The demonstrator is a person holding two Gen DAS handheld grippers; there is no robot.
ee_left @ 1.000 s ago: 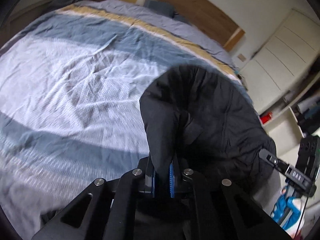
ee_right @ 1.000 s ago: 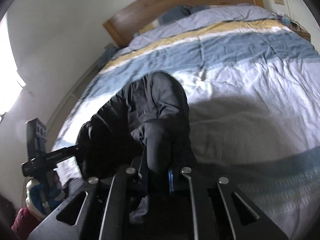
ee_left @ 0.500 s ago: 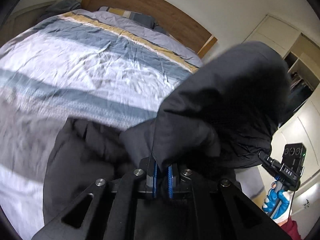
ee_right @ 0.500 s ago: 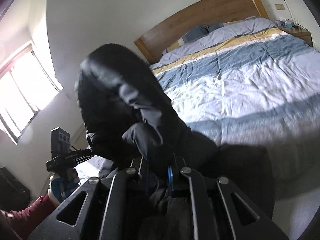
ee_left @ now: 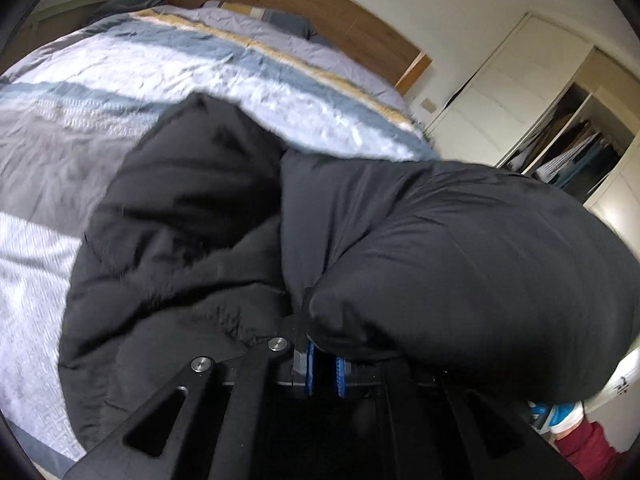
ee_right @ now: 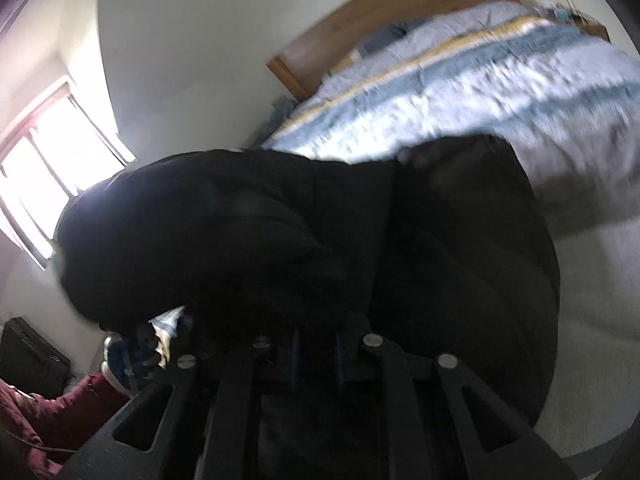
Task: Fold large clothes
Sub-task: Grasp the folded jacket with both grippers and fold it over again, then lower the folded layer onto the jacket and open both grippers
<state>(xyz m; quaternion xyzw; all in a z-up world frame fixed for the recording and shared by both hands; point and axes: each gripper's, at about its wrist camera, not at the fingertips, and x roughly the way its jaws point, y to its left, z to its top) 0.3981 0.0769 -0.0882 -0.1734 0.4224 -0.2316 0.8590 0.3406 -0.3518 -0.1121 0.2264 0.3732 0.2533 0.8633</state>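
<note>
A big black padded jacket (ee_left: 192,216) lies across the near part of the striped bed (ee_left: 132,80). My left gripper (ee_left: 323,372) is shut on a fold of it, with the blue pads (ee_left: 308,372) pinching the cloth; a puffy bulge of the jacket swells to the right of the jaws. In the right wrist view the same black jacket (ee_right: 460,264) fills the middle, and my right gripper (ee_right: 316,360) is shut on its edge, pads mostly buried in dark cloth. The picture is blurred by motion.
The bed has a wooden headboard (ee_left: 304,4) and pillows (ee_left: 256,18) at the far end. An open wardrobe (ee_left: 576,152) with hanging clothes stands to the right. A window (ee_right: 48,184) lies left. A person's dark red sleeve (ee_right: 56,412) and blue glove (ee_right: 132,356) show low.
Both grippers pulled back from the headboard with the jacket in their jaws. The jacket hung bunched in the air; now its lower part is spread on the bed.
</note>
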